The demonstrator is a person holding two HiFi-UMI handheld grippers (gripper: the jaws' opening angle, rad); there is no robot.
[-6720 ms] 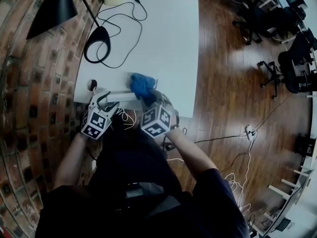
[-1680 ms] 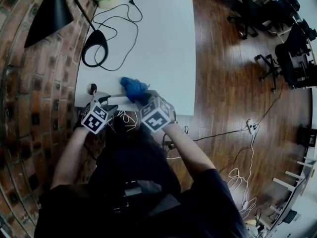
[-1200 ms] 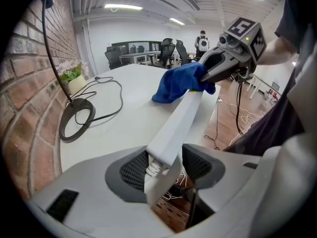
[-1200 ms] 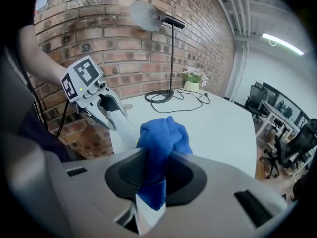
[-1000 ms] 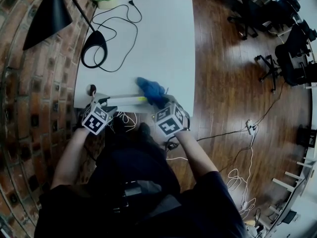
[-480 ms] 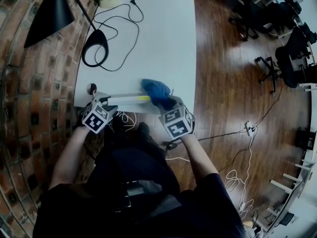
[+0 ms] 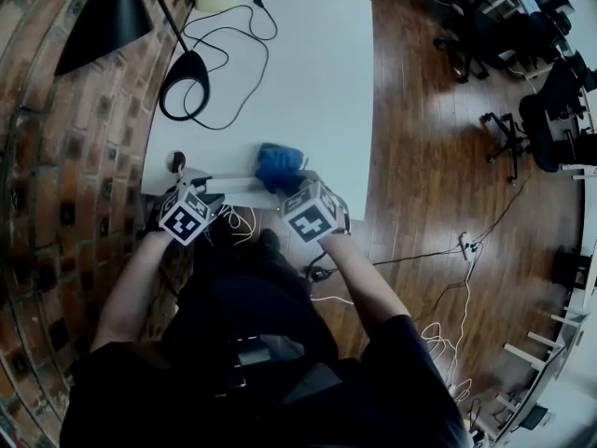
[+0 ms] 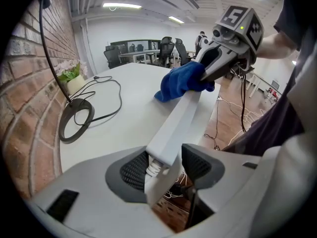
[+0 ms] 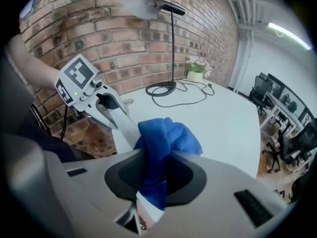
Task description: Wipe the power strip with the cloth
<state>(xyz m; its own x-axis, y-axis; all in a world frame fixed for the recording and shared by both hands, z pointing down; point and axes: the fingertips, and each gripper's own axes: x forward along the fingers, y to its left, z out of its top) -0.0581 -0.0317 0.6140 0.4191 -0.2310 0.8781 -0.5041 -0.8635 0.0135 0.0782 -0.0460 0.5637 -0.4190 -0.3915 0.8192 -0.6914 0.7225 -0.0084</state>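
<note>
Left tool is clamped on the end of the power strip, which lies along the bench front edge. Right tool is clenched on the blue cloth, pressed against the strip. Risk judged: a hard stroke could twist the strip from the grip or drag it over the edge.

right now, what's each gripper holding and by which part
The left gripper clamps the power strip at its cord end. The right gripper pinches the blue cloth by a bunched fold.
</note>
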